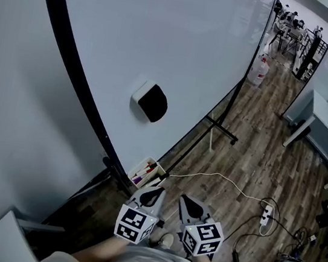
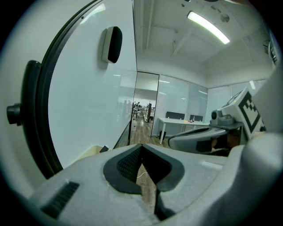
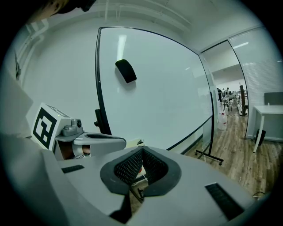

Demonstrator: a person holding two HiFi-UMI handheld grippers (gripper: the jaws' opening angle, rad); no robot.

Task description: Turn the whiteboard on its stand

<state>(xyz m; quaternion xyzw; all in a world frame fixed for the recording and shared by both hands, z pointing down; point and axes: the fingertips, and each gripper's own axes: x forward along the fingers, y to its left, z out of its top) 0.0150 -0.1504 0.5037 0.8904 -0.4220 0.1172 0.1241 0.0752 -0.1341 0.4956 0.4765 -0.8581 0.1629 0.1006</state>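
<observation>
1. We stand in an office with a wood floor (image 1: 250, 165). The whiteboard (image 1: 165, 42) rises on its wheeled stand (image 1: 220, 128) right ahead of us, beside a pale wall.
2. An eraser (image 1: 150, 101) clings to the board's face and a tray (image 1: 146, 171) of pens sits at its lower edge. We judge a turn could shed them.
3. The left hand-held gripper (image 1: 154, 194) and right hand-held gripper (image 1: 190, 206) are both fully closed on nothing, held low near our body, just short of the tray.
4. Closed tips suit pushing the frame, we think, not pinching it.
</observation>
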